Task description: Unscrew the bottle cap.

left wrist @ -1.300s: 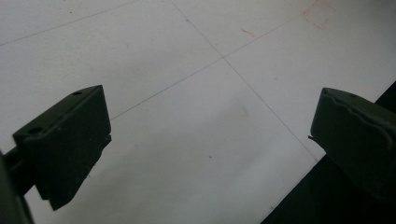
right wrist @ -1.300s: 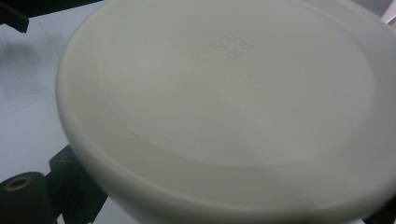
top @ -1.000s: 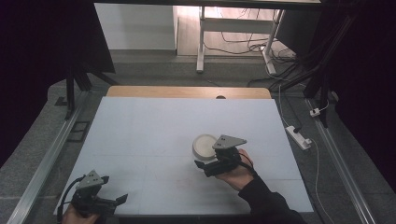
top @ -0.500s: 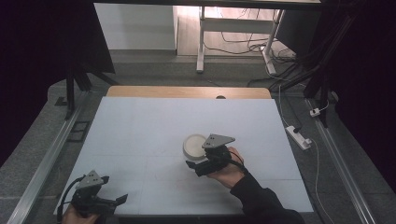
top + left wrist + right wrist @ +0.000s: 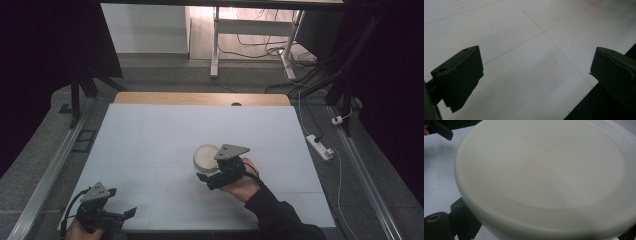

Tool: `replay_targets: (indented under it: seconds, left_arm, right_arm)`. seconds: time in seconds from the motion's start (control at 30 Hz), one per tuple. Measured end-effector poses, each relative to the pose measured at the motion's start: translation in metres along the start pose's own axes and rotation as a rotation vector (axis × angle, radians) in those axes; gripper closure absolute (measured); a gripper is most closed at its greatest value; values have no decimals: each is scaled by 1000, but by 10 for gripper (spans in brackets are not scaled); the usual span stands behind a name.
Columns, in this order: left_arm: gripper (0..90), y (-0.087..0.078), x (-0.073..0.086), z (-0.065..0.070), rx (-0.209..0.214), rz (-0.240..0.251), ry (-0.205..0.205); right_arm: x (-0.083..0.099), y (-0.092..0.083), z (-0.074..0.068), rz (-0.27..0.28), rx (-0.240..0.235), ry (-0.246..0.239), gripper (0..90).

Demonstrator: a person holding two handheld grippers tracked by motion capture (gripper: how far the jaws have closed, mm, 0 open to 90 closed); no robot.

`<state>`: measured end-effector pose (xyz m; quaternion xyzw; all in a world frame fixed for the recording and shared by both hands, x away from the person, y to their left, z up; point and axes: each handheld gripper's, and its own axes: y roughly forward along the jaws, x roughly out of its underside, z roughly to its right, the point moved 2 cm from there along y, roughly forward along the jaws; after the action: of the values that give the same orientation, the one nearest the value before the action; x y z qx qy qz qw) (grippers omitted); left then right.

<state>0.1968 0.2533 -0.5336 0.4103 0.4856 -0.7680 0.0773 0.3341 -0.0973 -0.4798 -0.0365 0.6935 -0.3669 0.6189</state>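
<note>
- The right gripper [image 5: 206,179] sits near the middle of the counter [image 5: 150,140], right against a round white lidded container [image 5: 206,156].
- In the right gripper view the white container [image 5: 544,177] looms very close, with a black finger [image 5: 461,213] showing under its lower left rim; I cannot tell whether the fingers are clamped on it or only flanking it.
- The left gripper [image 5: 117,216] rests at the near left corner of the counter, well apart from the container; its fingers [image 5: 459,77] stand wide apart over the bare white surface [image 5: 524,50], holding nothing.
- Risk: the container looks smooth and rounded, so a grip low on its rim could slip and let it tip or slide away across the counter.
- Risk: if the lid is loose, squeezing at the rim might pop it off instead of lifting the whole thing.
- Risk: the left gripper hangs near the counter's front edge, too far away to steady anything quickly.
</note>
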Motion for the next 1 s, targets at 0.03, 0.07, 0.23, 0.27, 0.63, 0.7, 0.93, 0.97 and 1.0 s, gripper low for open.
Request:
replay_targets:
  seconds: [0.03,0.07,0.23,0.27,0.63,0.7,0.93,0.97,1.0]
  left_arm:
    - [0,0,0,0,0,3,2]
    - [0,0,-1,1,1,9,0]
    - [0,-1,-5,4,18,18,9]
    - [0,0,-5,4,19,20,11]
    - [0,-1,-16,7,79,61,74]
    - [0,0,-18,8,80,73,93]
    - [0,8,-27,13,77,88,143]
    - [0,10,-28,13,73,90,149]
    - [0,11,-30,14,72,95,154]
  right_arm:
    - [0,0,0,0,0,0,70]
    - [0,0,0,0,-1,1,70]
    - [0,-2,-1,3,-5,-5,70]
    - [-1,-2,-1,3,-6,-5,70]
    - [-1,-3,-4,2,-16,-14,70]
    - [-1,-3,-4,0,-17,-17,70]
    - [-1,-4,-5,1,-20,-23,70]
    - [-1,-4,-5,1,-21,-24,69]
    - [-1,-4,-5,1,-21,-25,70]
